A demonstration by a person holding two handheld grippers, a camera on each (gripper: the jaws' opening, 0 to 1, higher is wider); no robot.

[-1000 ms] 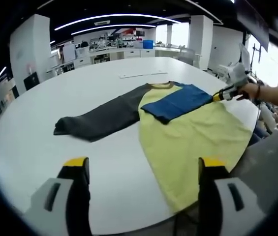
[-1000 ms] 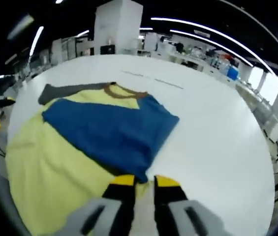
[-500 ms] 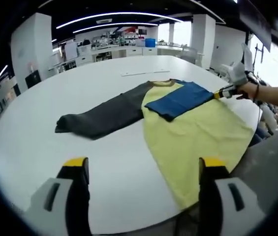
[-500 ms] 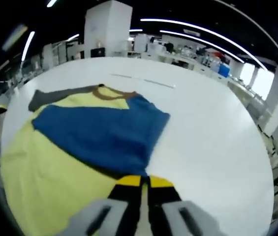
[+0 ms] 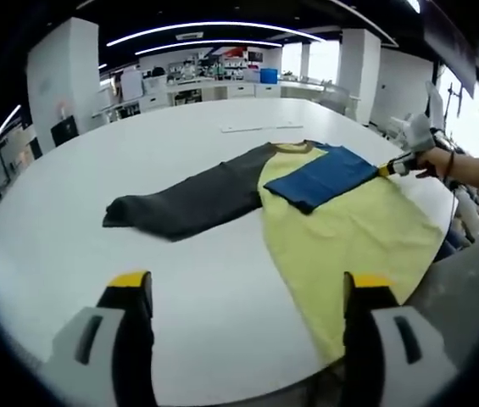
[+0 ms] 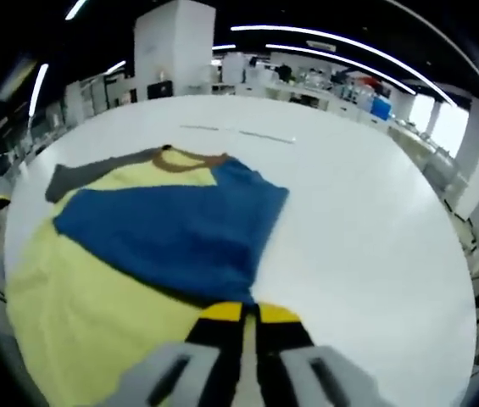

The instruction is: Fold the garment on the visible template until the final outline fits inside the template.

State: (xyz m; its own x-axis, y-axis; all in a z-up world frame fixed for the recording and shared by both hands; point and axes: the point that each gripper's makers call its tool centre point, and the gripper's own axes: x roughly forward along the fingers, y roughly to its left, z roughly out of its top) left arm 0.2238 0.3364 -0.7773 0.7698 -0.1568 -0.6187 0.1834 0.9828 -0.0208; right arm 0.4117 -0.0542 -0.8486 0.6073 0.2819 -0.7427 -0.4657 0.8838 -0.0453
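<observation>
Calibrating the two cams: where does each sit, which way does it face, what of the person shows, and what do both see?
Left gripper view: rides the left gripper, jaws wide apart, facing across the white table at the shirt; the right gripper and a hand enter from the right.
Right gripper view: rides the right gripper, jaws together at the edge of the blue sleeve, facing along the shirt.
Shared: shirt, blue sleeve, grey sleeve, table.

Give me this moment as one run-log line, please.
right claw: shut on blue sleeve, folded over yellow shirt | left claw: open above table | grey sleeve: spread flat
</observation>
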